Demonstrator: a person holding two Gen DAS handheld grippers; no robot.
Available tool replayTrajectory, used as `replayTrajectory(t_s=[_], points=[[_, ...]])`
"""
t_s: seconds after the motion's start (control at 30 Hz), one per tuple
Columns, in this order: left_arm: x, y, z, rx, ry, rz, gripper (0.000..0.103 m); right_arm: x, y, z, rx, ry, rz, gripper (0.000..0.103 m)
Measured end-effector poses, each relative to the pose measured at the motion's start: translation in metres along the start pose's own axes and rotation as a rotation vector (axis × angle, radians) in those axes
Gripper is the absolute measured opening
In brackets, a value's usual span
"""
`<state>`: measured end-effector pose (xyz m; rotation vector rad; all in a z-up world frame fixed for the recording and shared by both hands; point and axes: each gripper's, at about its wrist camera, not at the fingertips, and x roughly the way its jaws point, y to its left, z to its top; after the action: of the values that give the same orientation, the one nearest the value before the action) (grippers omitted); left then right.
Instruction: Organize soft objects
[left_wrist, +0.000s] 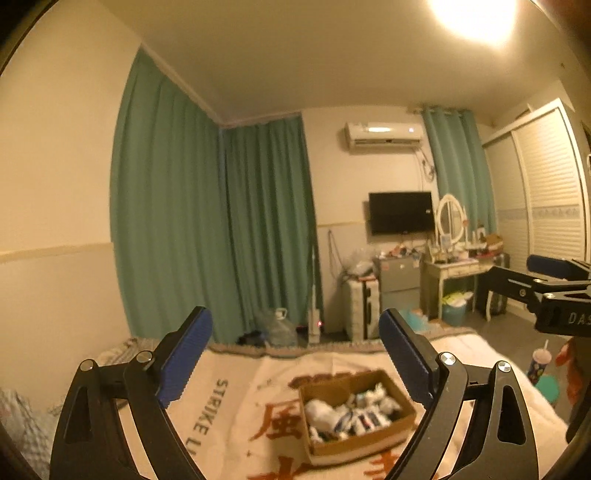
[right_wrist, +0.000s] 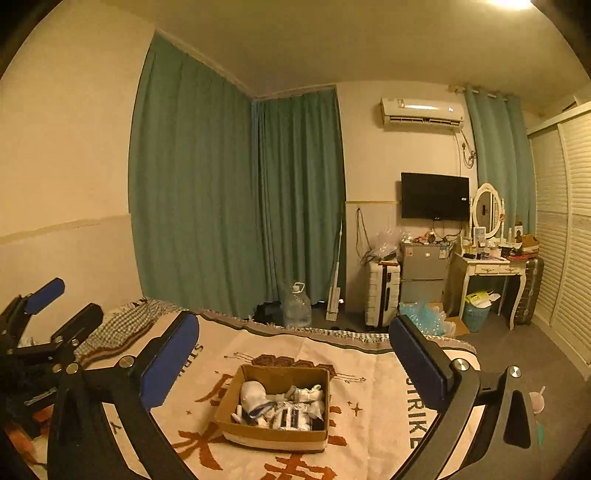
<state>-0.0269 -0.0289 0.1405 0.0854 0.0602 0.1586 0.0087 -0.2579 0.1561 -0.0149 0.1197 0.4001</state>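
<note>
A brown cardboard box (right_wrist: 316, 373) sits on a cream blanket (right_wrist: 384, 373) with orange characters, spread over the bed. It holds several white and dark rolled socks (right_wrist: 284, 406). It also shows in the left wrist view (left_wrist: 400, 424), with the socks (left_wrist: 351, 415) inside. My left gripper (left_wrist: 295, 350) is open and empty, held above the bed short of the box. My right gripper (right_wrist: 293, 356) is open and empty, also above the bed with the box between its fingers in view. Each gripper shows at the edge of the other's view.
A checked cloth (right_wrist: 122, 325) lies at the bed's far left. Beyond the bed are green curtains (right_wrist: 221, 184), a water jug (right_wrist: 295, 304), a white suitcase (right_wrist: 382, 295), a small fridge (right_wrist: 423, 271), a dressing table (right_wrist: 491, 269) and a wardrobe (right_wrist: 565, 221). A cup (left_wrist: 539, 363) stands right of the bed.
</note>
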Motion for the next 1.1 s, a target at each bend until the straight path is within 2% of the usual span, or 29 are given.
replayTrajectory(t_s=[0.23,0.47,0.67,1.1], points=[[0.024,-0.013,-0.063,0.003,0.099,-0.009,0.093,0.02,0.002,-0.069,-0.013,0.008,-0.03,0.103],[0.038,-0.026,-0.1,0.012,0.185,0.006,0.093,0.055,-0.012,-0.118,0.029,0.138,0.024,0.103],[0.044,-0.029,-0.107,0.01,0.219,-0.015,0.093,0.069,-0.023,-0.134,0.038,0.201,0.009,0.103],[0.046,-0.022,-0.109,-0.026,0.255,-0.039,0.093,0.072,-0.015,-0.136,0.023,0.221,0.01,0.103]])
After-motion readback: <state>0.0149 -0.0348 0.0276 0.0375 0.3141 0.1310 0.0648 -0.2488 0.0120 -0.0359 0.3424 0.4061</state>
